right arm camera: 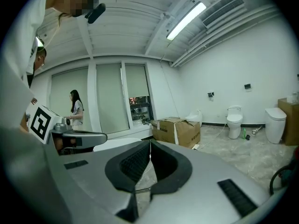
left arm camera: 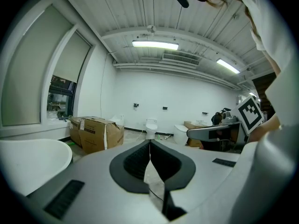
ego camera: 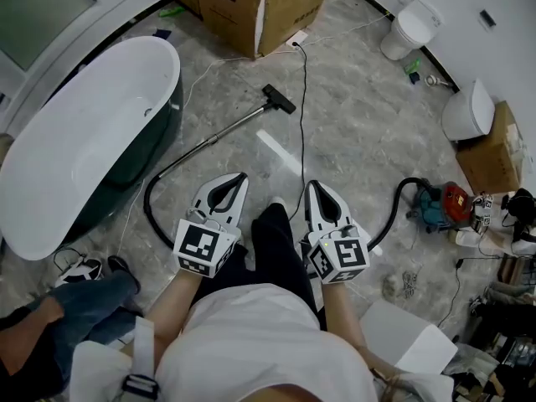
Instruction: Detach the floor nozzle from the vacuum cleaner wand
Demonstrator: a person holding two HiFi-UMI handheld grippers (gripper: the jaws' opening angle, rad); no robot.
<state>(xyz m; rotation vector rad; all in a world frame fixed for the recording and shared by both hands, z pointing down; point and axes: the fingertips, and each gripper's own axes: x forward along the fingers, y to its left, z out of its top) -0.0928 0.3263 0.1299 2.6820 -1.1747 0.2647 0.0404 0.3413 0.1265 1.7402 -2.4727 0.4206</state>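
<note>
Grey stone floor under bathtub, cardboard box, toilet, vacuum cleaner, wand, floor nozzle

Two hand-held tools: the left tool and the right tool. One white bathtub. Two cardboard boxes: a large box and a smaller box. Two toilets: a far toilet and a nearer toilet. One vacuum cleaner, with one hose, one wand and one floor nozzle.
</note>
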